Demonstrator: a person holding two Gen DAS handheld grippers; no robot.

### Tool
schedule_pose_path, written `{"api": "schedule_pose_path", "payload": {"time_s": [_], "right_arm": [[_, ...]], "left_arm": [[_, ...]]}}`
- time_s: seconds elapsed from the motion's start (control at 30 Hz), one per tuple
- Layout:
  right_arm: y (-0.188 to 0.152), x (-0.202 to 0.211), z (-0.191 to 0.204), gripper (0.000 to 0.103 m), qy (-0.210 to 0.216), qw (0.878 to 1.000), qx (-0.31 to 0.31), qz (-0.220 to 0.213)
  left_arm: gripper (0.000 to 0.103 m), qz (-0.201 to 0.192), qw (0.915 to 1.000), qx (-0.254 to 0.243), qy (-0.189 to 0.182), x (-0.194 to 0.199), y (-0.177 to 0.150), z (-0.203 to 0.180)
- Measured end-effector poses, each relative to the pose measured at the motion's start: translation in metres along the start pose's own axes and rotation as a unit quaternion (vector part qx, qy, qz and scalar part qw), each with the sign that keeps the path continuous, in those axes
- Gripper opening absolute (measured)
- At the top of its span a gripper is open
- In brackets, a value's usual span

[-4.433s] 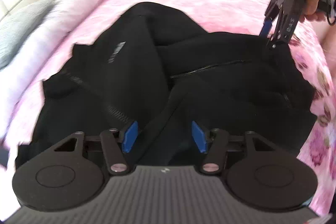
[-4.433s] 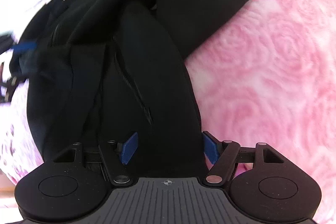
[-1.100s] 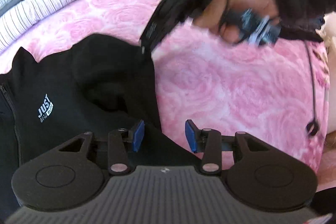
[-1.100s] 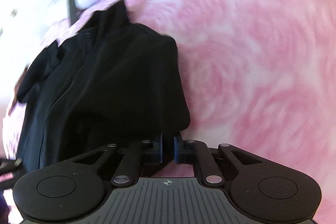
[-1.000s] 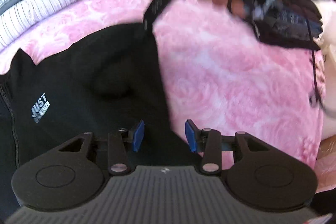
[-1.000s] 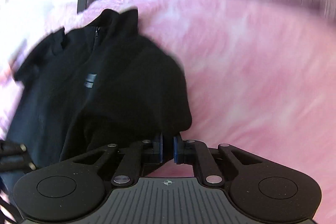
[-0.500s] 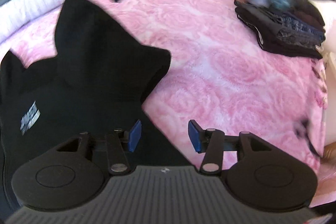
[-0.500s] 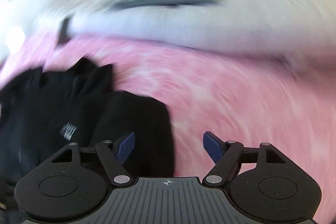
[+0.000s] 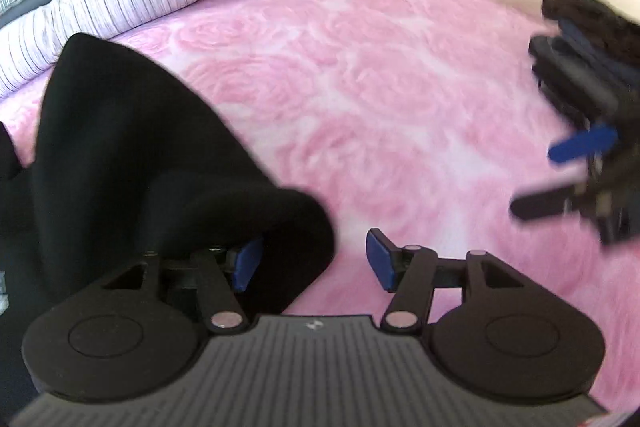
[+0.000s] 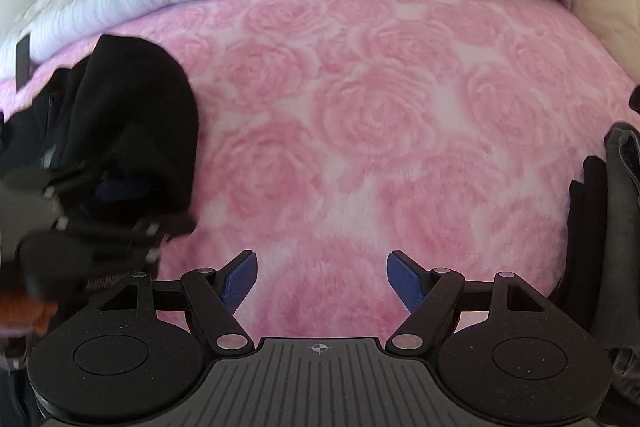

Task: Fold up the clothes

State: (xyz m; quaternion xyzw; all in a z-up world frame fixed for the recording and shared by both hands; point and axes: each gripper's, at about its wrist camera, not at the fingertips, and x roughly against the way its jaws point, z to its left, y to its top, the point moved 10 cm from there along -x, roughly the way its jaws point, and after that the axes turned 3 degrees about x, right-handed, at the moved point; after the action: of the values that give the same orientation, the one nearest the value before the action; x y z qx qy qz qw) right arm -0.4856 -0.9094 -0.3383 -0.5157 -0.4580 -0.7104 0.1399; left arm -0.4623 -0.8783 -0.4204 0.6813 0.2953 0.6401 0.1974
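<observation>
Released since earlier, black jacket (image 9: pixel 120 147) lies beside spread left claw (image 9: pixel 312 259) (right claw (image 10: pixel 320 279) spread too).

R gripper (image 10: pixel 320 277) let go: a sec ago its pads were pinched on the jacket (image 9: pixel 120 155) sleeve edge, now they stood wide apart over bare pink bedspread (image 10: pixel 380 131), nothing between them. It swung off the jacket to the right, low by the L gripper (image 9: pixel 312 259) and near the dark pile (image 10: pixel 612 227). Jacket went from a bunched heap w/ sleeves crossed to lying opened out; sleeve got dropped beside L gripper's left pad. L pads spread a bit wider than 1 s ago.
</observation>
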Motion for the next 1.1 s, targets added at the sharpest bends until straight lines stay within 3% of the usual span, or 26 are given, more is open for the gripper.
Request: {"api": "schedule_pose_path", "payload": {"time_s": [0.07, 0.1, 0.13, 0.17, 0.2, 0.27, 0.3, 0.37, 0.4, 0.43, 0.53, 0.6, 0.63, 0.73, 0.83, 1.07, 1.1], "right_arm": [[-0.004, 0.000, -0.003, 0.075, 0.001, 1.000, 0.000, -0.004], [-0.006, 0.000, -0.004, 0.075, 0.001, 1.000, 0.000, -0.006], [-0.009, 0.000, -0.006, 0.075, 0.001, 1.000, -0.001, -0.008], [-0.011, 0.000, -0.007, 0.075, 0.002, 1.000, -0.001, -0.010], [-0.013, 0.000, -0.008, 0.075, 0.002, 1.000, -0.001, -0.012], [-0.017, 0.000, -0.011, 0.075, 0.003, 1.000, -0.001, -0.016], [-0.018, 0.000, -0.008, 0.075, 0.011, 1.000, -0.001, -0.019], [-0.015, 0.000, 0.015, 0.075, 0.043, 0.999, 0.010, -0.030], [-0.012, 0.001, 0.028, 0.075, 0.060, 0.997, 0.016, -0.038], [-0.008, 0.001, 0.043, 0.075, 0.077, 0.996, 0.023, -0.048], [0.006, 0.002, 0.087, 0.075, 0.111, 0.990, 0.036, -0.076], [0.014, -0.004, 0.114, 0.075, 0.123, 0.988, 0.036, -0.083], [0.018, -0.008, 0.128, 0.075, 0.135, 0.986, 0.033, -0.088], [0.027, -0.017, 0.156, 0.075, 0.172, 0.981, 0.016, -0.091], [0.032, -0.026, 0.164, 0.075, 0.188, 0.978, 0.001, -0.086], [0.044, -0.046, 0.184, 0.074, 0.223, 0.971, -0.036, -0.073], [0.045, -0.049, 0.187, 0.056, 0.228, 0.970, -0.042, -0.071]], "left_arm": [[0.054, 0.005, 0.9998, 0.021, 0.001, -0.009, 0.006, 0.000], [0.038, 0.013, 0.9994, 0.030, 0.008, -0.014, 0.008, 0.001], [0.009, 0.013, 0.9985, 0.053, 0.006, -0.011, 0.014, 0.006], [0.003, 0.012, 0.9967, 0.080, 0.002, -0.008, 0.020, 0.010], [0.004, 0.010, 0.9942, 0.107, -0.002, -0.005, 0.027, 0.015], [0.003, -0.017, 0.9793, 0.194, -0.055, 0.020, 0.050, 0.025], [0.004, -0.032, 0.9600, 0.259, -0.102, 0.036, 0.063, 0.033], [0.004, -0.063, 0.9038, 0.382, -0.183, 0.068, 0.085, 0.056], [0.004, -0.079, 0.8722, 0.434, -0.211, 0.083, 0.093, 0.071], [0.004, -0.089, 0.8473, 0.472, -0.227, 0.094, 0.096, 0.085], [0.003, -0.105, 0.8071, 0.530, -0.238, 0.111, 0.094, 0.122], [0.003, -0.103, 0.7875, 0.556, -0.244, 0.117, 0.089, 0.139], [0.002, -0.104, 0.7835, 0.562, -0.243, 0.120, 0.088, 0.146], [0.002, -0.107, 0.7842, 0.558, -0.249, 0.132, 0.088, 0.155], [0.002, -0.112, 0.7961, 0.536, -0.257, 0.146, 0.093, 0.160], [0.002, -0.127, 0.7958, 0.521, -0.280, 0.168, 0.093, 0.166], [0.002, -0.127, 0.7960, 0.522, -0.278, 0.171, 0.090, 0.166]]}}
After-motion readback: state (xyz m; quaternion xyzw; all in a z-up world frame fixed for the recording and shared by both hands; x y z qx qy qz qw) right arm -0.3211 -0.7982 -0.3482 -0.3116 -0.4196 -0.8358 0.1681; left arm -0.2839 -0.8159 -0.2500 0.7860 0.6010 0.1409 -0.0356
